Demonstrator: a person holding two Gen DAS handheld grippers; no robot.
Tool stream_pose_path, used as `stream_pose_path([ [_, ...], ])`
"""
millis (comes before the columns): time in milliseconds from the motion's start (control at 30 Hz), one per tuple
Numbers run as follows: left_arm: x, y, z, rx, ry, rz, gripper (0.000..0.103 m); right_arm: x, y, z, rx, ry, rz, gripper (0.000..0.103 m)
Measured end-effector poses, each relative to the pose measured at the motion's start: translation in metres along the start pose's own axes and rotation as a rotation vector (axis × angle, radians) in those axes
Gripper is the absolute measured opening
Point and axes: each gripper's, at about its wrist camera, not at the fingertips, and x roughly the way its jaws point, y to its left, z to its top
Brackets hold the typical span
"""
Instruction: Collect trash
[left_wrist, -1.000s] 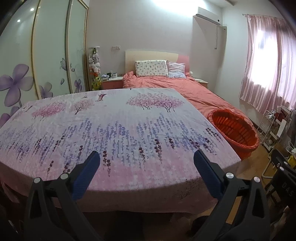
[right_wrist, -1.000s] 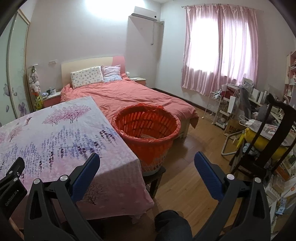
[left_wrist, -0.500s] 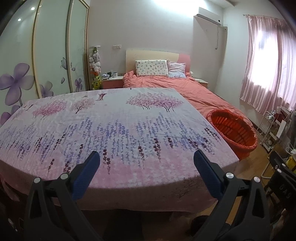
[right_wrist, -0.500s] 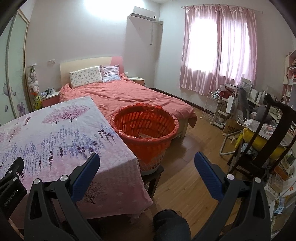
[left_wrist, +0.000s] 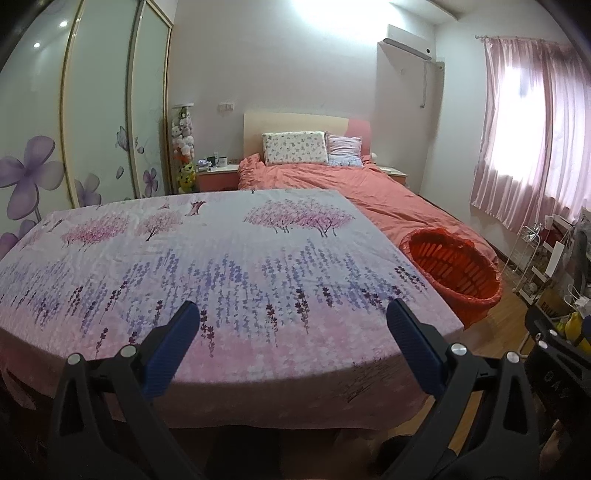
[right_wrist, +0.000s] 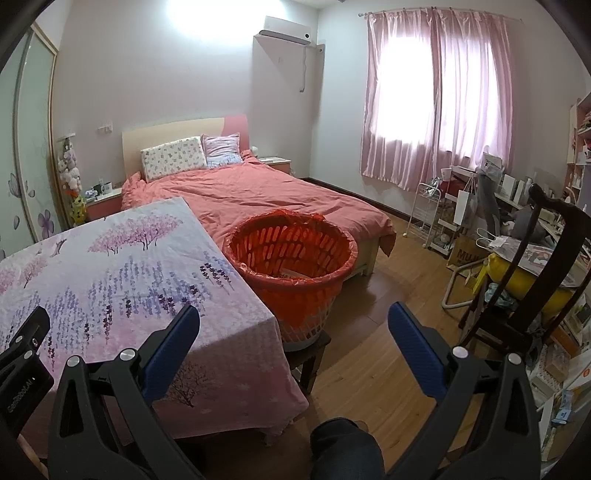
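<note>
Both the left gripper (left_wrist: 291, 321) and right gripper (right_wrist: 293, 323) hang wide apart and empty, short of the floral-clothed table (left_wrist: 221, 258). The orange basket (right_wrist: 291, 258), beside that table's right edge, holds something pale; no loose trash shows on the cloth. A good next step likely means scanning around the table before reaching.

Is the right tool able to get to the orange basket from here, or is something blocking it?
Probably yes. The right tool is open and holds nothing, and the orange basket stands ahead of it beside the flowered table cloth, with nothing between them.

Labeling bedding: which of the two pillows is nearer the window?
The striped pink pillow, on the window side; the floral white pillow lies beside it toward the wardrobe.
</note>
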Motion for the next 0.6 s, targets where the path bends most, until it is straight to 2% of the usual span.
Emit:
stream_pose_path([
  [600,-0.008,-0.014,0.006,0.026,-0.030,-0.043,0.099,-0.005,-0.012,0.004,0.035,-0.025,-0.006,0.101],
])
